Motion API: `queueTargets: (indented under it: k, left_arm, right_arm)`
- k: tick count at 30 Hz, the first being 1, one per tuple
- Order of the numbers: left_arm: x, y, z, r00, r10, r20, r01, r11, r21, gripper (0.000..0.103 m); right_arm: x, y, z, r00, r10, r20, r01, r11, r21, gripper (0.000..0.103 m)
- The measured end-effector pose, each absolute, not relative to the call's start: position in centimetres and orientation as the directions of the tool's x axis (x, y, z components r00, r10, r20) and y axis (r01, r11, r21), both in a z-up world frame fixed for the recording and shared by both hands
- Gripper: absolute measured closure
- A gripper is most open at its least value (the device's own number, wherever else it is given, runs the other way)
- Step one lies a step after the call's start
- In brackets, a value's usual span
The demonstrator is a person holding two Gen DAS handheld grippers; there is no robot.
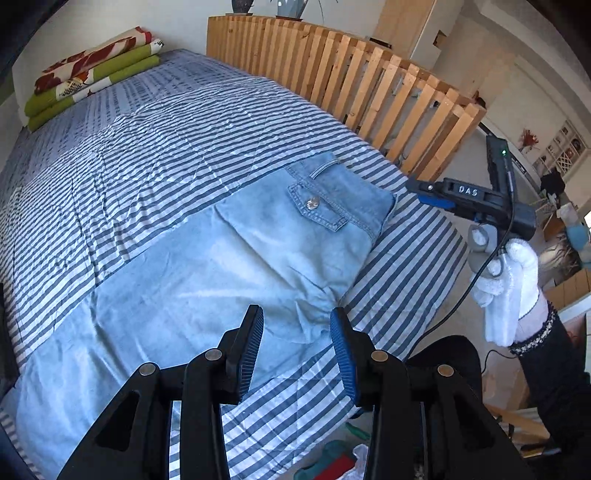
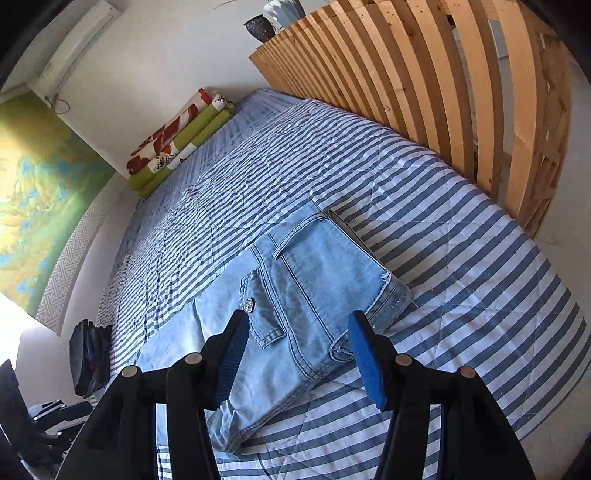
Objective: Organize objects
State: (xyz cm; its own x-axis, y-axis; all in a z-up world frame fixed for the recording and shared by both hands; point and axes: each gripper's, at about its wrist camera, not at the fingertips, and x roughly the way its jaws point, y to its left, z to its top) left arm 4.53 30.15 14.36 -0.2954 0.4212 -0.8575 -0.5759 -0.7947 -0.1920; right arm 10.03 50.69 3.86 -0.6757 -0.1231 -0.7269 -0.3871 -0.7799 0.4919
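Left wrist view: jeans (image 1: 229,266) lie flat on the striped bed (image 1: 147,122) beneath both empty, parted jaws.

My own black arms cover the near end of the jeans (image 1: 236,266), so I cannot see where the legs finish. Two plant pots (image 1: 242,5) on the wooden slat rail (image 1: 369,70) are cut off by the top edge. Small framed pictures (image 1: 565,142) on the far wall are too tiny to read.
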Motion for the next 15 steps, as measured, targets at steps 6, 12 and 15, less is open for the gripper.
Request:
queueTargets:
  k: [6, 12, 15]
  left_arm:
    - [8.2, 29.8, 10.7, -0.297, 0.436, -0.849, -0.556, -0.802, -0.218, 0.054]
    - [10.3, 29.3, 1.5, -0.173, 0.440, -0.881, -0.456, -0.829, -0.324, 0.054]
    - [10.6, 31.3, -0.9, -0.167, 0.444, -0.880, -0.449, -0.830, -0.333, 0.054]
  right_arm:
    - [9.8, 49.4, 3.2, -0.636, -0.125, -0.761, -0.385, -0.804, 0.453, 0.050]
    - [8.8, 48.7, 0.6, -0.568, -0.111, -0.815, -0.419, -0.814, 0.403, 0.050]
    - [8.7, 48.9, -1.5, -0.528, -0.101, -0.843, -0.466, -0.796, 0.387, 0.050]
